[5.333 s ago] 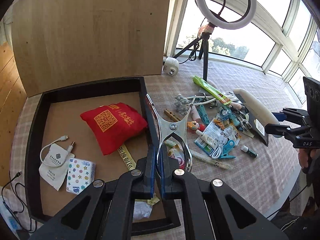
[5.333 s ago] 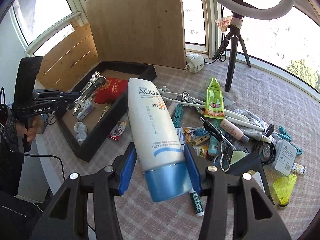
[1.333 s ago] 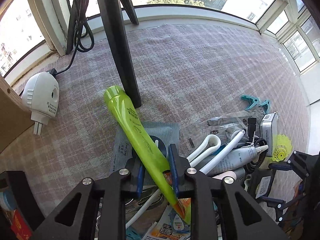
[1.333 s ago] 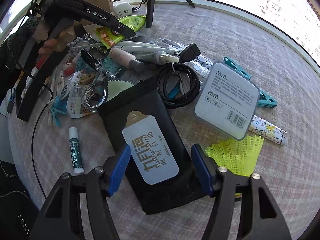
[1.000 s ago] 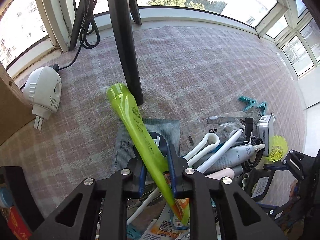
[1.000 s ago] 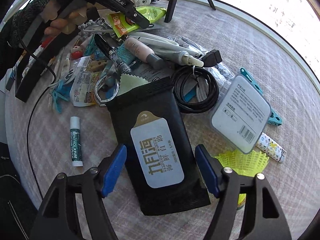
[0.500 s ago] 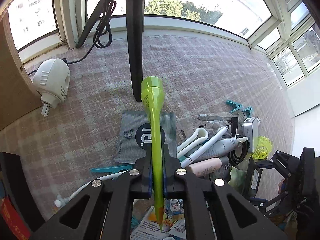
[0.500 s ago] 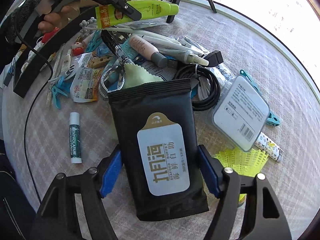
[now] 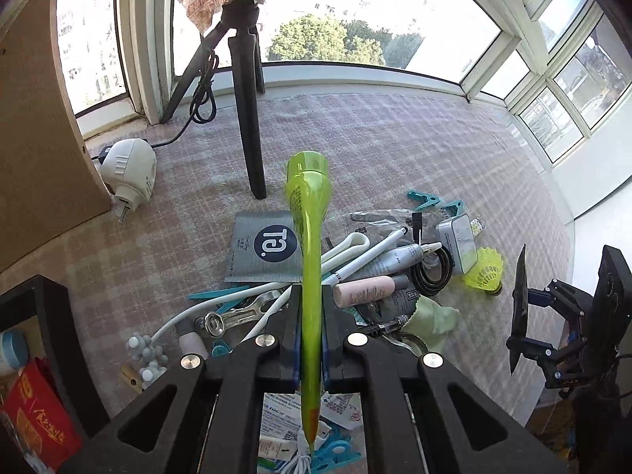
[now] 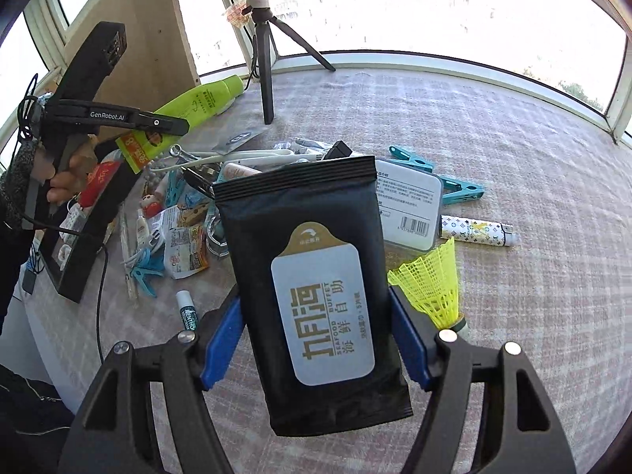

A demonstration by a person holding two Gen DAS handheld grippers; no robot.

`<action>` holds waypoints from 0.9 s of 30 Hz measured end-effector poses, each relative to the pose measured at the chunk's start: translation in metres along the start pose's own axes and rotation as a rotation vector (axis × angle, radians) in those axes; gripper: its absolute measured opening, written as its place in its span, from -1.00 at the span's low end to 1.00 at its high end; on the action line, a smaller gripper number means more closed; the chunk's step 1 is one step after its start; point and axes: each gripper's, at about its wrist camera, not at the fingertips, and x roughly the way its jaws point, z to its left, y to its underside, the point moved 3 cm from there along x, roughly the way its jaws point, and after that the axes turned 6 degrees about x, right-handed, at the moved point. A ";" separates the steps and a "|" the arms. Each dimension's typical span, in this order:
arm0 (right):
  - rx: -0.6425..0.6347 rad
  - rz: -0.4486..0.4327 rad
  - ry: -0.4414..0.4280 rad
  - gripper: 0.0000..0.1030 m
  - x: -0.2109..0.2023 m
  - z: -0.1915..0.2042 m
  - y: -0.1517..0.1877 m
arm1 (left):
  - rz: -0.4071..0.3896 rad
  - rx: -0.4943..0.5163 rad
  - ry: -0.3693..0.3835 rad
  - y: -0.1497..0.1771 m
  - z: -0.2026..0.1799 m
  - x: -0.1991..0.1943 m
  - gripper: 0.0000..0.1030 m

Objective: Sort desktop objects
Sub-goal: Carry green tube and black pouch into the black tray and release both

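Note:
My left gripper (image 9: 311, 296) is shut on a lime-green tube (image 9: 310, 252), held edge-on above the clutter with its cap pointing away. In the right wrist view that left gripper (image 10: 173, 126) carries the green tube (image 10: 197, 102) at the left, in a person's hand. A black wet-wipe pack (image 10: 316, 276) with a pale label is clamped by its sides in my right gripper (image 10: 314, 335), clear of the table. The left wrist view shows the right gripper (image 9: 531, 316) with the pack (image 9: 519, 308) edge-on. The black tray (image 9: 51, 304) sits at the left, holding a red pouch (image 9: 35, 414).
A tripod leg (image 9: 249, 118), a white plug adapter (image 9: 128, 173) and a wooden board (image 9: 35, 118) stand at the back. Several small items litter the checked cloth: a grey sachet (image 9: 264, 249), a yellow shuttlecock (image 10: 434, 284), a lip balm (image 10: 187, 310), teal clips (image 10: 454, 187), a white box (image 10: 410, 205).
Both grippers have risen. The green tube left the pile and turned edge-on in the left gripper. The black pack came off the table and tipped up in the right gripper.

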 end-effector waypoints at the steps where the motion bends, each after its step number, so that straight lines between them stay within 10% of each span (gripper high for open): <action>1: 0.013 -0.009 0.006 0.32 -0.004 0.000 -0.001 | -0.010 -0.001 -0.007 0.002 0.000 -0.006 -0.89; 14: 0.022 -0.102 -0.074 0.32 -0.045 0.082 -0.042 | -0.195 -0.086 -0.169 0.094 0.048 -0.152 -0.88; 27: -0.307 0.026 -0.309 0.32 0.009 0.324 -0.051 | -0.296 -0.456 -0.407 0.263 0.174 -0.259 -0.88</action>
